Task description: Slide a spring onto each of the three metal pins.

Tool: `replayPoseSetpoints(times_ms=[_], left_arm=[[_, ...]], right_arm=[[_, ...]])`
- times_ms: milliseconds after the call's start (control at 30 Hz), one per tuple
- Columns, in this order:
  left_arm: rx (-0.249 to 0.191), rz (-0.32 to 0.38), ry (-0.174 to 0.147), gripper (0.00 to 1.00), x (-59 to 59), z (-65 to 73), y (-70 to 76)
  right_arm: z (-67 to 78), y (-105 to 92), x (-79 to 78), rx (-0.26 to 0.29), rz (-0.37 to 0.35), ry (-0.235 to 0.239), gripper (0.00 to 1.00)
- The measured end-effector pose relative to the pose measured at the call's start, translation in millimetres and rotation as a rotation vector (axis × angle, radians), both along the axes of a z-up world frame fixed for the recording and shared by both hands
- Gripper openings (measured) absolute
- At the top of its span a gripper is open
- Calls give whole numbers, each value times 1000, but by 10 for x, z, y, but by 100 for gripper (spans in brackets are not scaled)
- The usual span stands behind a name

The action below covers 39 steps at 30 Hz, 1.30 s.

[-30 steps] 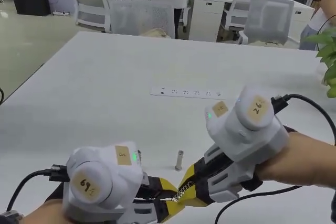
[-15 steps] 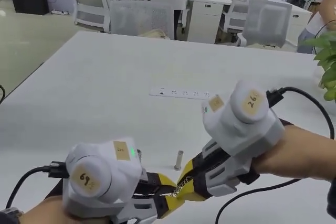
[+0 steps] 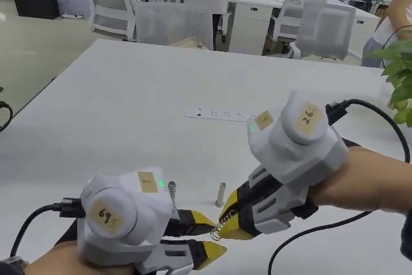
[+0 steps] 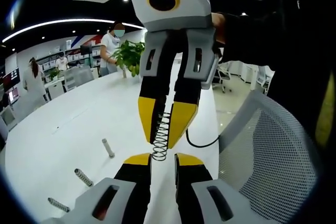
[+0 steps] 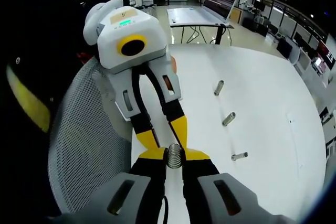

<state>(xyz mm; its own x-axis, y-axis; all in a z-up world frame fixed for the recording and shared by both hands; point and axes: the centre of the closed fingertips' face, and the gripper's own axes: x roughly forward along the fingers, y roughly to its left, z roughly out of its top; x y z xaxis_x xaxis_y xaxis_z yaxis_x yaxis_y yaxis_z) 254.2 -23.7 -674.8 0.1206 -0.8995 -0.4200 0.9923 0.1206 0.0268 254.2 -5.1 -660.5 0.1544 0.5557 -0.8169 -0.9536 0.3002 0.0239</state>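
Observation:
A small steel spring (image 3: 221, 227) is pinched between the yellow tips of my right gripper (image 3: 226, 222), which is shut on it. My left gripper (image 3: 205, 236) faces it tip to tip, open, its jaws spread on either side of the spring's free end (image 4: 159, 153). In the right gripper view the spring (image 5: 174, 157) sits end-on between my own jaws. On the white table (image 3: 129, 107) just beyond stand a bare metal pin (image 3: 221, 195) and a pin wearing a spring (image 3: 171, 191). The left gripper view has the bare pin (image 4: 107, 148) and two sprung ones (image 4: 83, 177).
A white power strip (image 3: 228, 114) lies mid-table beyond the pins. A green plant (image 3: 400, 75) leans in at the right edge. Grey mesh chairs (image 3: 174, 24) stand behind the far side, and another mesh chair (image 4: 262, 150) is close by my body.
My left gripper's jaws have spread apart from the spring's end. The right gripper keeps hold of the spring and has shifted slightly.

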Motion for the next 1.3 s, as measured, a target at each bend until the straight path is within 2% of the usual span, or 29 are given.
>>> replayPoseSetpoints(times_ms=[300, 500, 800, 1067, 1300], left_arm=[[5, 33, 18, 20, -3, -2, 64], [7, 78, 25, 26, 65, -23, 190], [18, 159, 37, 32, 237, -91, 540], [8, 227, 54, 36, 387, -145, 857], [-20, 265, 69, 43, 459, -188, 1007]], right_arm=[[23, -52, 8, -16, -17, -17, 8], [17, -73, 8, -21, -22, -17, 8], [1, -148, 101, -32, -39, -21, 8], [2, -230, 155, -43, -70, -24, 8], [14, -341, 216, -54, -111, -28, 8]])
